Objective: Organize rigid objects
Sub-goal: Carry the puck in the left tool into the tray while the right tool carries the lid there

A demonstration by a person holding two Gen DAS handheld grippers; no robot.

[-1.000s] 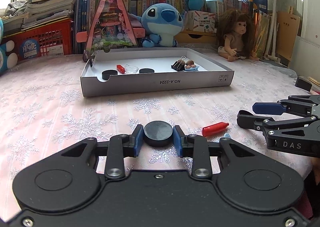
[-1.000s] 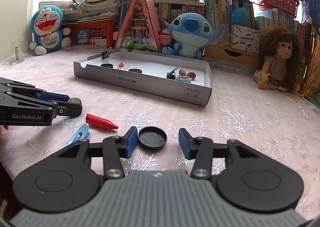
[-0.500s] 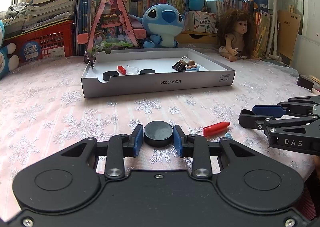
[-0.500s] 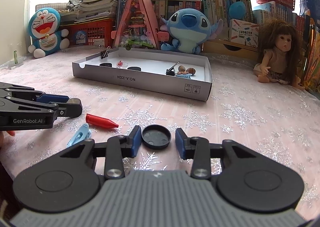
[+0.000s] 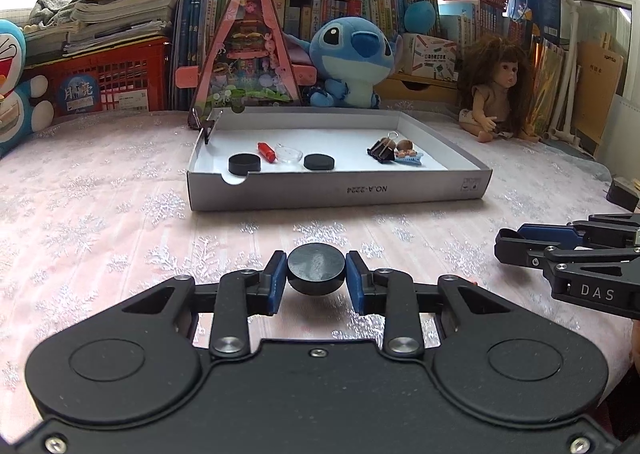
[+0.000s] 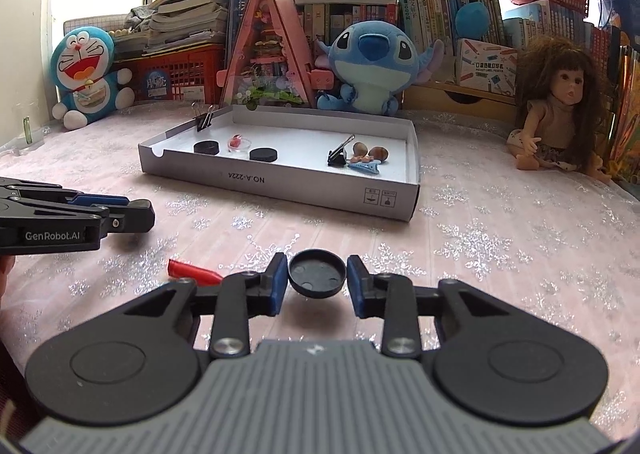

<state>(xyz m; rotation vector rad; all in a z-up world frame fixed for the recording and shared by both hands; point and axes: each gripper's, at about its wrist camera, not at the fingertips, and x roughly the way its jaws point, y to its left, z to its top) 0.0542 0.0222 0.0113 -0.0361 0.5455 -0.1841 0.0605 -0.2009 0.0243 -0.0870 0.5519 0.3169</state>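
Between the blue pads of the left gripper [image 5: 316, 280] sits a solid black disc [image 5: 316, 268], clamped on both sides and lifted off the tablecloth [image 5: 120, 238], with its shadow below it. The right gripper [image 6: 317, 280] has just been closing its jaws; a hollow black cap [image 6: 317, 273], open side up, is between them, both pads at its rim, raised above its shadow. Just left of the right gripper, a red crayon-shaped piece [image 6: 194, 269] lies on the cloth, partly hidden by the gripper's finger. Farther back, a shallow white box [image 5: 340, 192] holds two black discs [image 5: 244, 164] [image 5: 319, 162], a small red piece [image 5: 267, 152], a clear dish [image 5: 289, 154], a black binder clip [image 5: 382, 150] and a blue hair clip [image 5: 408, 160]. Another binder clip [image 6: 204, 119] grips the box's far left corner. Behind the box stand a blue plush toy [image 5: 352, 58] and a doll [image 5: 496, 94].
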